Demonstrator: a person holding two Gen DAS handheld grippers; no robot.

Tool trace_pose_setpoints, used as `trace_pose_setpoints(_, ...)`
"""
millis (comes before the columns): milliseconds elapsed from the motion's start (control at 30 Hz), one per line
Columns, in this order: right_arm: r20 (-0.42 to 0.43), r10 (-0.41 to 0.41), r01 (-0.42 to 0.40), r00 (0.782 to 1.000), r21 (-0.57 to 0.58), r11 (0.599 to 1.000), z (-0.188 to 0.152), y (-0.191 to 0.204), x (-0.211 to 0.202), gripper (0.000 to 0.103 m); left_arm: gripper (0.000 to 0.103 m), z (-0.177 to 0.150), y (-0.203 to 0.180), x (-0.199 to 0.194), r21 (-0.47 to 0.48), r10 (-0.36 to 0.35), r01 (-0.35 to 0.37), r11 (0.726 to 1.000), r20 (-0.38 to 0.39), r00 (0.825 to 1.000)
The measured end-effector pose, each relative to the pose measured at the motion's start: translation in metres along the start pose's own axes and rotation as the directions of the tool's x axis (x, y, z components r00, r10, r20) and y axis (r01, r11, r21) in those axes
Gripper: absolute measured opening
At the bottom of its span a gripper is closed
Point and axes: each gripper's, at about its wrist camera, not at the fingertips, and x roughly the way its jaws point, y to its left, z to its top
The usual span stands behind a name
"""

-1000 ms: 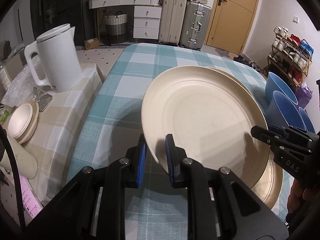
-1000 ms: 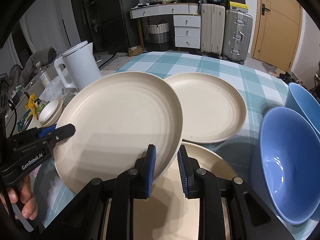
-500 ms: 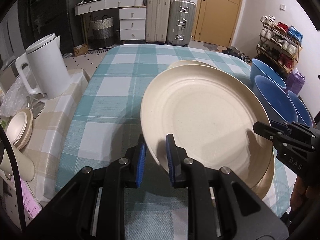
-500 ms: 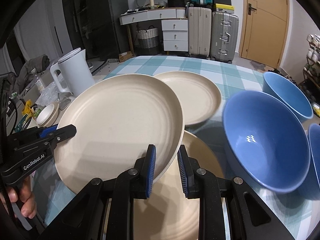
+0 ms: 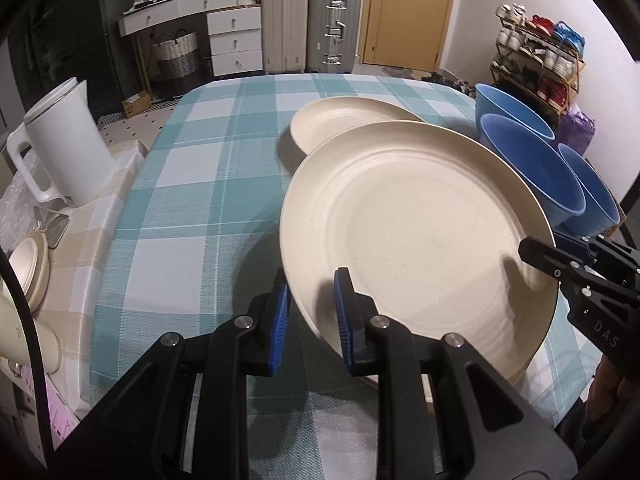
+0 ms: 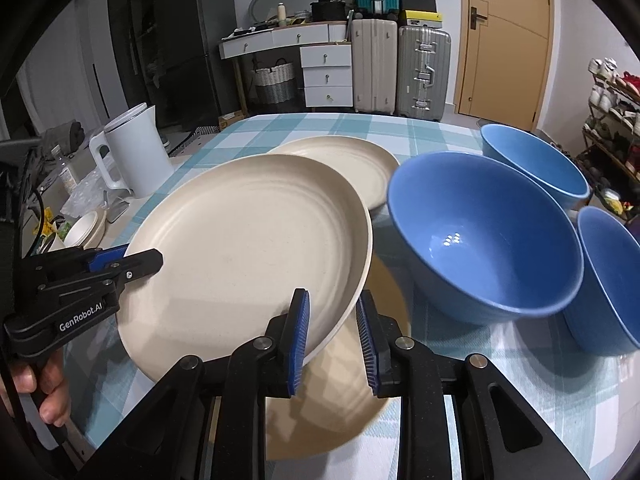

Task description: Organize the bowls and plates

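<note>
**Both jaws gripping one cream plate over the worktop**

Jaws of the left gripper (image 5: 310, 312) are pinching the near rim of a large cream plate (image 5: 420, 232), nearly closed with the rim between the blue pads. Jaws of the right gripper (image 6: 332, 336) are clamping the opposite rim of that plate the same way, so the plate is hanging tilted between the two, clear of the worktop (image 5: 208, 168) with its teal checked cloth. Directly below it, a second cream plate (image 6: 340, 408) is lying flat on the cloth. A third cream plate (image 5: 352, 120) is sitting farther back. Three blue bowls (image 6: 484, 236) are standing close together beside the plates. A white kettle (image 5: 60, 144) is standing on the side counter, well apart.
</note>
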Motion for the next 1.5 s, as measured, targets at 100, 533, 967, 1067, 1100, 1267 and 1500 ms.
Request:
trace_pose_setpoints(100, 0.002, -0.009, 0.009, 1.000, 0.014, 1.000, -0.005, -0.003, -0.004, 0.025, 0.018, -0.001, -0.005, 0.000, 0.018, -0.008, 0.008, 1.000, -0.002, 1.000)
trace_pose_setpoints(533, -0.011, -0.030, 0.031, 0.999, 0.021, 0.999, -0.025, -0.008, -0.013, 0.025, 0.019, -0.010, -0.020, 0.003, 0.098, 0.010, -0.006, 0.995, -0.039, 0.999)
trace_pose_setpoints(967, -0.046, -0.053, 0.054, 0.998, 0.018, 0.998, -0.036, -0.005, -0.005, 0.026, 0.021, -0.015, -0.032, 0.018, 0.162, 0.053, -0.041, 0.986, -0.071, 0.996)
trace_pose_setpoints(1067, -0.048, -0.060, 0.061, 0.997, 0.014, 0.998, -0.037, -0.005, -0.005, 0.026, 0.022, -0.015, -0.033, 0.021, 0.168, 0.060, -0.047, 0.985, -0.076, 0.995)
trace_pose_setpoints(1100, -0.048, -0.063, 0.064, 0.997, 0.013, 0.998, -0.036, -0.003, -0.004, 0.026, 0.022, -0.015, -0.034, 0.022, 0.173, 0.061, -0.047, 0.984, -0.077, 0.995)
trace_pose_setpoints(1267, -0.053, -0.078, 0.079, 0.996, 0.009, 0.997, -0.038, -0.003, -0.003, 0.026, 0.022, -0.018, -0.038, 0.026, 0.187, 0.065, -0.048, 0.981, -0.083, 0.994)
trace_pose_setpoints(1500, -0.062, -0.089, 0.090, 0.994, 0.010, 0.996, -0.044, -0.006, -0.001, 0.026, 0.023, -0.021, -0.047, 0.030, 0.222, 0.106, -0.087, 0.971, -0.075, 0.992)
